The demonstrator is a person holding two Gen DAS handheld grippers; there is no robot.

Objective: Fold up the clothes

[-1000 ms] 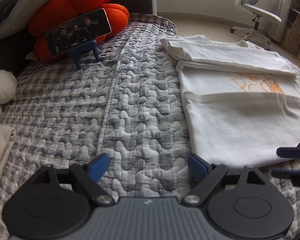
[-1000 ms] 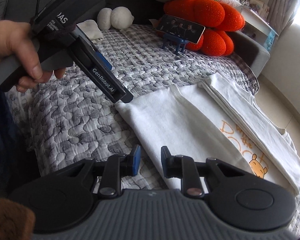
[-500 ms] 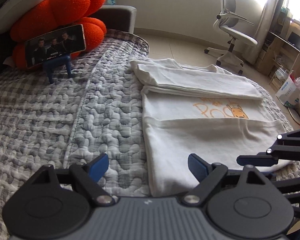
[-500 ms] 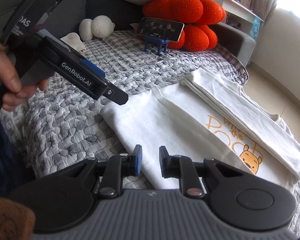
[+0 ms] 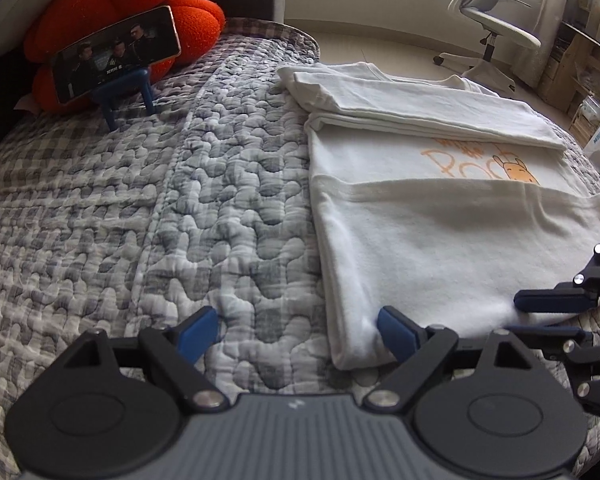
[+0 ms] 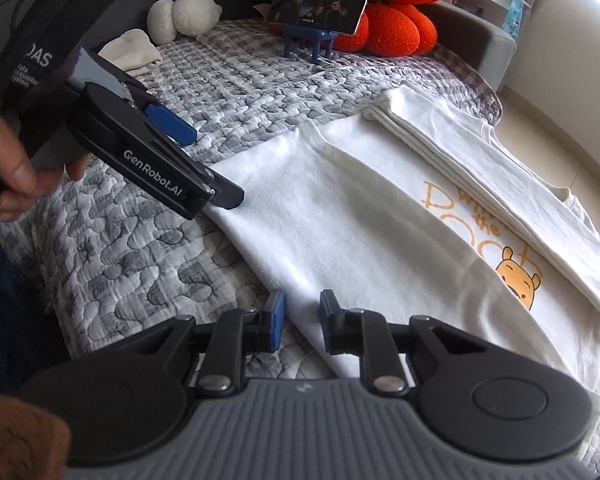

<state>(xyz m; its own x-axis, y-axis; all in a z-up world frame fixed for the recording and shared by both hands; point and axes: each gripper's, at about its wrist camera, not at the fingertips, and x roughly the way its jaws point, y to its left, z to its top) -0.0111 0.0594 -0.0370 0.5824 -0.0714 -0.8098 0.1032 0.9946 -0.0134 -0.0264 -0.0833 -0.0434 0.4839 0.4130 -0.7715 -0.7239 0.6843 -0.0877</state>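
A white T-shirt (image 5: 432, 248) with an orange bear print lies flat on the quilted grey bed cover (image 5: 228, 216), both long sides folded in over the middle. My left gripper (image 5: 296, 330) is open wide at the shirt's near left corner, its right finger touching the cloth edge. From the right wrist view, a hand holds the left gripper (image 6: 214, 168) at that corner of the T-shirt (image 6: 340, 224). My right gripper (image 6: 302, 320) is open by a narrow gap, and the shirt's near edge lies between its blue pads. The right gripper (image 5: 540, 318) shows at the left view's right edge.
A phone on a blue stand (image 5: 116, 60) leans against an orange plush cushion (image 5: 112, 4) at the head of the bed. A white plush (image 6: 184, 12) and a folded beige cloth (image 6: 134, 50) lie beside it. An office chair (image 5: 496, 28) stands on the floor beyond.
Both grippers have come lower and closer to the shirt's near edge. The left one now touches the near left corner. The shirt itself has not moved.
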